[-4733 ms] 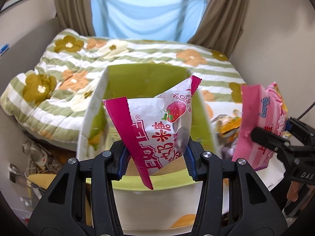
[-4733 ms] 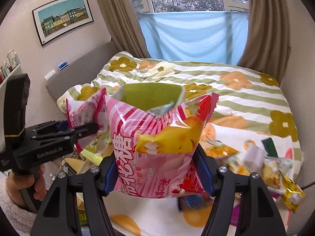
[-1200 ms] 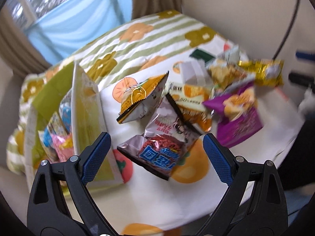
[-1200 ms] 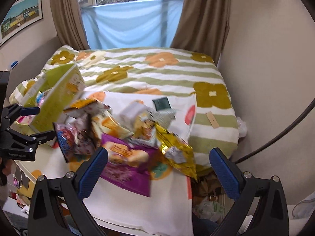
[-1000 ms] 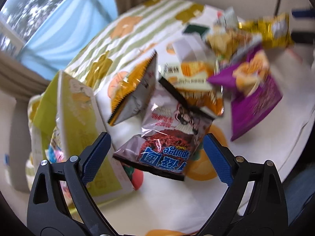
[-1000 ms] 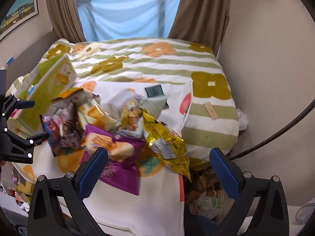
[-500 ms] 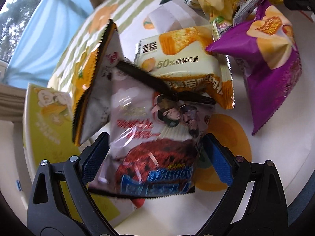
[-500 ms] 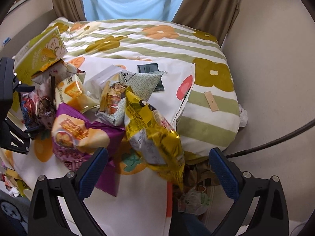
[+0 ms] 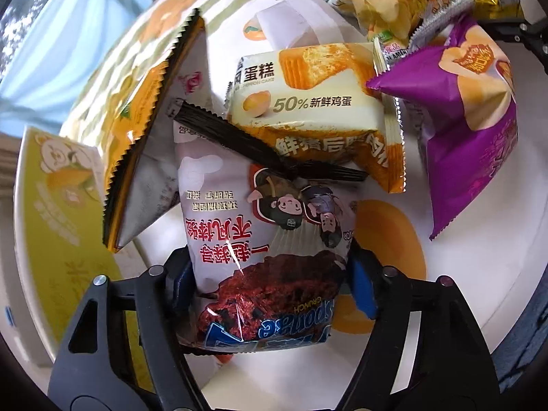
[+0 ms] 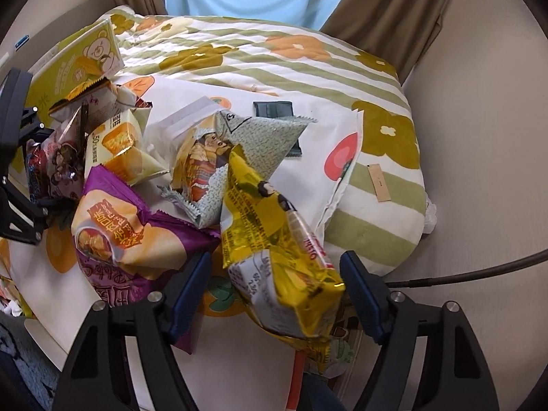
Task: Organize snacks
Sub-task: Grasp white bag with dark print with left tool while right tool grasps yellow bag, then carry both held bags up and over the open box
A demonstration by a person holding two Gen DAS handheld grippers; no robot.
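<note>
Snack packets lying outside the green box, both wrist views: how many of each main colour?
Purple packet: 1
Yellow foil packet: 1
Grey-green packet: 1
Cream-and-orange cake packet: 1
Orange-and-silver packet: 1
White black-sealed packet: 1
Dark green flat packet: 1
Plain white packet: 1
Total: 8

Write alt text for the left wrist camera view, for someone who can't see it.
The left gripper is closed on a silver chocolate sponge snack bag lying on a white cloth with orange fruit prints. Behind it lie an egg cake packet, a purple bag and an orange-edged bag, with a green box at left.
</note>
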